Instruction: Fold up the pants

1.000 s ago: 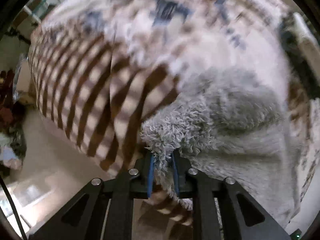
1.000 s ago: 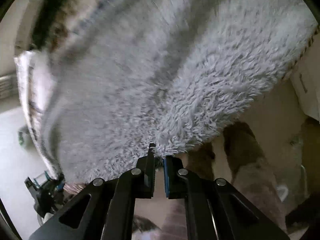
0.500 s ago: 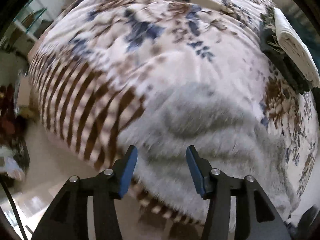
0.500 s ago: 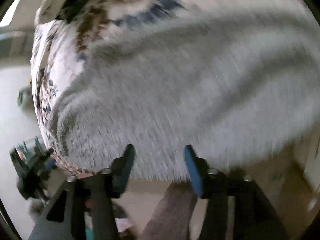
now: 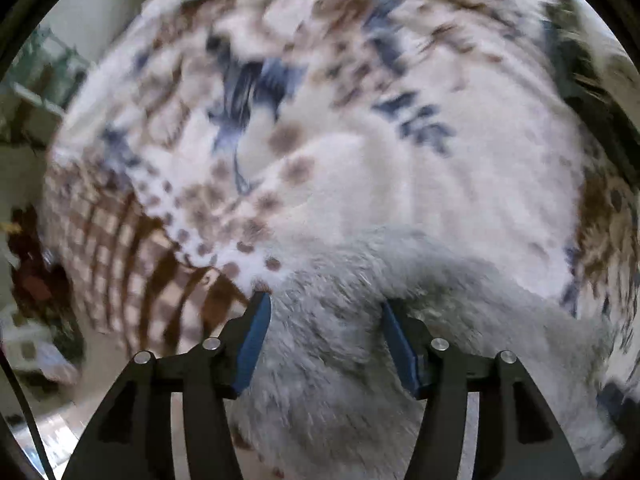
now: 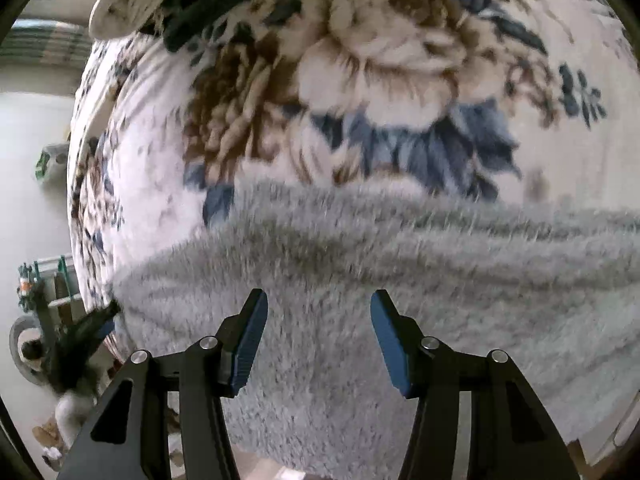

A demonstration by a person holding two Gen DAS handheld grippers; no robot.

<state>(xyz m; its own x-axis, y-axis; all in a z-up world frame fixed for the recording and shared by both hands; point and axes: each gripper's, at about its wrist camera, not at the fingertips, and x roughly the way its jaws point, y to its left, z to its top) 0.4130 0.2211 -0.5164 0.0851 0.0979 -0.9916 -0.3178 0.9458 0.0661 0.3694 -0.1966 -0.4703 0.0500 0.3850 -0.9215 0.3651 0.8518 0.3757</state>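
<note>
A: Status on the pants (image 6: 360, 320)?

B: Grey fluffy pair, lying on the floral blanket (image 6: 400, 80), near the bed's edge. Neither tool is holding them.

A: Jaws?

B: Left gripper (image 5: 325, 332): jaws have just been opening, now parted about halfway. Fleece sits behind the gap, pads aren't pressing on it. Right gripper (image 6: 318, 328): same, just been opening, nothing pinched.

A: So a fold got laid down?

B: My read, yes. Both let go over the fabric, which fits one fold just placed. There's a raised ridge along the far side of the fleece in the right view that could be a doubled edge. Can't confirm layers, too much motion blur.

A: Is it finished?

B: Can't say. In the right view the fabric runs wide, out past the right of the frame, so it looks like a long strip, not a compact stack. I'd guess at least one more fold crosswise plus a smoothing pass.

A: Anything in the way?

B: Dark cloth and a pale folded item (image 6: 132, 0) at the far end of the bed, well apart from the pants. Not a problem.
</note>
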